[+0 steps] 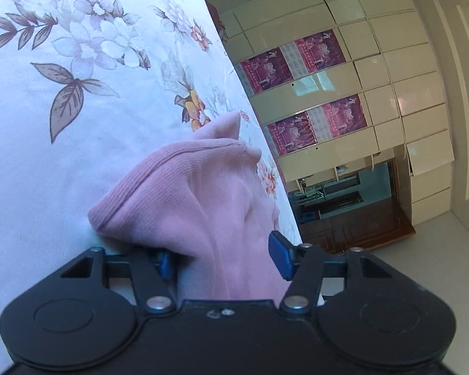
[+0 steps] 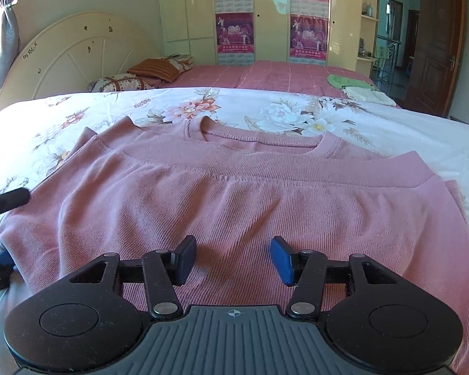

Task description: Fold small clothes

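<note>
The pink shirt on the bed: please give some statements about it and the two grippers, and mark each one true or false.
1. The pink shirt lies on a floral bedsheet. True.
2. The right gripper is shut on the shirt. False: its jaws stand open above the fabric.
3. The left gripper has shirt fabric between its fingers. True.
4. The shirt's neckline points toward the right wrist camera. False: it faces the far side, toward the wardrobe.

Your right gripper (image 2: 233, 259) sits above the near hem of the sweater (image 2: 234, 193), which lies flat on the bedspread (image 2: 406, 131). Your left gripper (image 1: 223, 261) straddles the sweater's left edge. Pillows (image 2: 140, 75) lie behind, far left.
</note>
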A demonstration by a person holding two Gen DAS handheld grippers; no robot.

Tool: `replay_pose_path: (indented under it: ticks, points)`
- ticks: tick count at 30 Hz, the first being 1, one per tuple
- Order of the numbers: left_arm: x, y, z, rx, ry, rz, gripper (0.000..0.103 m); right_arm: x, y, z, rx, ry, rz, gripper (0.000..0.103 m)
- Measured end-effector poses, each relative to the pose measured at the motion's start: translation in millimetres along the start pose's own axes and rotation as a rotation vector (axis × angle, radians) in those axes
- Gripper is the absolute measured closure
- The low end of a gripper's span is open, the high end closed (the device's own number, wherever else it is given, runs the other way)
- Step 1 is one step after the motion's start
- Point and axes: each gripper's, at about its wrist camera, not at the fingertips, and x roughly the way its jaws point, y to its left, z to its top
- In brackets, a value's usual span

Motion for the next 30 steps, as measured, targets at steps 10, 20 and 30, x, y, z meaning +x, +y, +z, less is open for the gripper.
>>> replay_pose_path:
  ticks: [10,20,30]
  points:
    - [-10.9,1.6,3.1,0.03,-0.034,0.009,0.091,-1.5,2.4,-0.6,-0.007,-0.019,-0.029,0.05]
    - [-18.5,-44.9,0.6,0.256,-0.027,-0.066,0.092,8.0,21.8,-18.4,-0.141,-0.012,-0.048,0.051]
    - [-6.5,-123.7,-34.7,0.55,0.061,-0.239,0.092,3.4,14.4,-14.2,-0.126,-0.013,-0.027,0.05]
